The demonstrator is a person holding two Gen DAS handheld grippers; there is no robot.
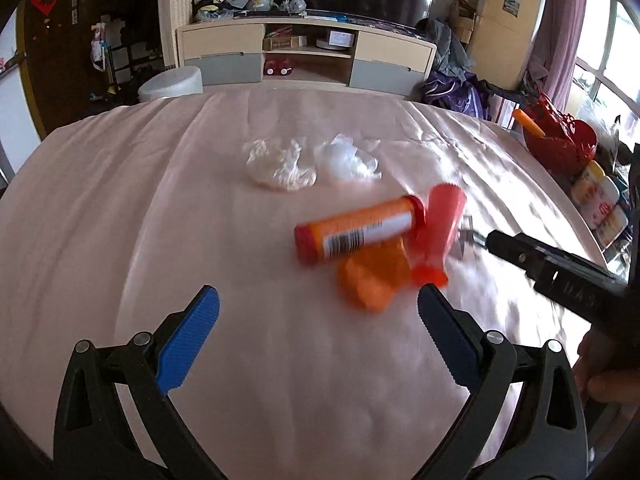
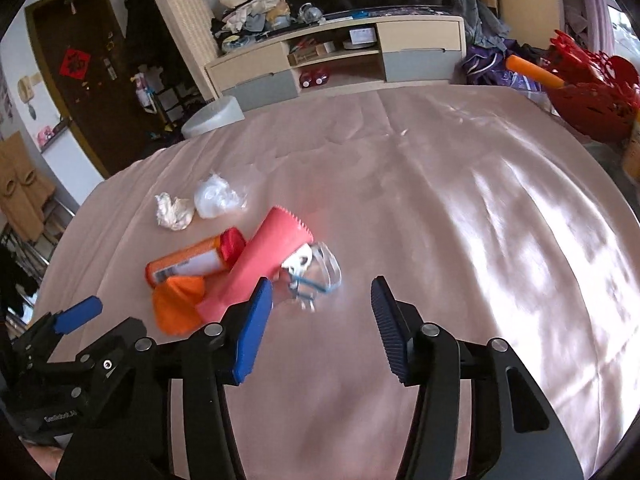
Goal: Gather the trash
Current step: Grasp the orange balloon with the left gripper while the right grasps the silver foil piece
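Observation:
On the pink tablecloth (image 1: 120, 208) lies a pile of trash: an orange tube with a red cap (image 1: 356, 230) (image 2: 192, 262), a red-pink packet (image 1: 438, 236) (image 2: 260, 264), a crumpled orange wrapper (image 1: 374, 276) (image 2: 178, 302), two crumpled clear plastic bags (image 1: 280, 166) (image 1: 348, 158) (image 2: 174, 210) (image 2: 218, 196), and a clear plastic wrapper with white and blue bits (image 2: 316, 274). My left gripper (image 1: 318, 334) is open and empty, just short of the orange wrapper. My right gripper (image 2: 320, 328) is open and empty, close behind the clear wrapper.
A red basket (image 1: 560, 140) (image 2: 592, 96) with an orange stick stands at the table's right edge, with jars (image 1: 596, 196) beside it. A white round stool (image 1: 172, 84) and a TV cabinet (image 1: 304, 56) stand beyond the far edge.

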